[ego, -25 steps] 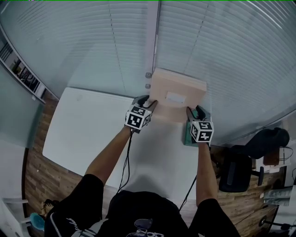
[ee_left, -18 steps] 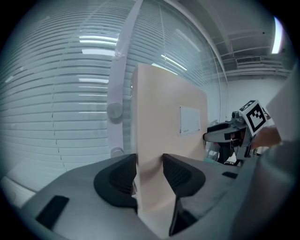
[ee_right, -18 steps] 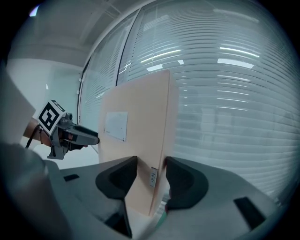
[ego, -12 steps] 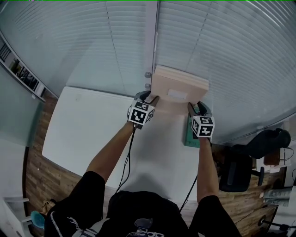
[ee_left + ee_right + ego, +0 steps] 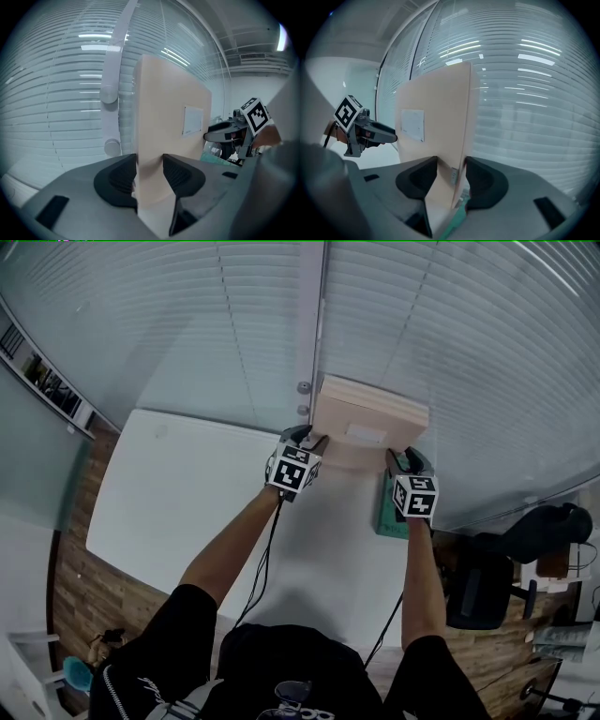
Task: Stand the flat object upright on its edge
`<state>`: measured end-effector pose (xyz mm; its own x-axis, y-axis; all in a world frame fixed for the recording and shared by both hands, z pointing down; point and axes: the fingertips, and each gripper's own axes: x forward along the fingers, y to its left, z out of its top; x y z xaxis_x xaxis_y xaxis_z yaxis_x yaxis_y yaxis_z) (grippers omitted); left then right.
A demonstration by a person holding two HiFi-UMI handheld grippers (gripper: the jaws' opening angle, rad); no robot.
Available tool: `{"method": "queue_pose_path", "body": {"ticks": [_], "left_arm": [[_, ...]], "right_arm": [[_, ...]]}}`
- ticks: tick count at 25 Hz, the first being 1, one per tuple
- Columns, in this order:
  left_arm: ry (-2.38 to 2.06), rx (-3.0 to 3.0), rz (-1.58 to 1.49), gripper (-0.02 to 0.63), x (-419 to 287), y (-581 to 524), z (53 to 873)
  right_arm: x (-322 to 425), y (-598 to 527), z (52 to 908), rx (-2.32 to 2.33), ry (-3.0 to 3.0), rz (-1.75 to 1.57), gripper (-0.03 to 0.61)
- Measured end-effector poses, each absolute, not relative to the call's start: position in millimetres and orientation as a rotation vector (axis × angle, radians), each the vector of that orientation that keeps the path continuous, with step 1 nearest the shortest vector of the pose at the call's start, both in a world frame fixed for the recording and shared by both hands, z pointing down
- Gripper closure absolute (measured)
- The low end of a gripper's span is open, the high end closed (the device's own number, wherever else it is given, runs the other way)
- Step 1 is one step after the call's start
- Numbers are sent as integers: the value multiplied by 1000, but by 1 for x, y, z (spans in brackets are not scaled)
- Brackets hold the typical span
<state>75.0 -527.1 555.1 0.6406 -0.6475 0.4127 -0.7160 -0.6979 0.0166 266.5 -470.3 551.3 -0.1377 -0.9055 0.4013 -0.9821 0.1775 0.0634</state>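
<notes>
Tongs are clamping the flat beige box (image 5: 370, 413): left tongs (image 5: 149, 173) and right tongs (image 5: 451, 176) are each gripping one side edge, holding it upright at the white table (image 5: 187, 493) far edge, upper centre of the head view.

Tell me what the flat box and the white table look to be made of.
The box: probably cardboard, though thin wood is possible; pale beige, matte, with a white paper label on its face and fine layered lines along its edge. The table: smooth white top with a soft sheen, likely laminate or painted board.
</notes>
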Motion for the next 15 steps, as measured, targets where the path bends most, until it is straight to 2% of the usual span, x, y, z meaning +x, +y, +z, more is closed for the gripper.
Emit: {"method": "queue_pose_path", "body": {"ticks": [15], "left_arm": [[-1109, 2654, 618, 417, 77, -527, 574]], "right_arm": [[268, -471, 565, 1780, -2092, 338, 370]]}}
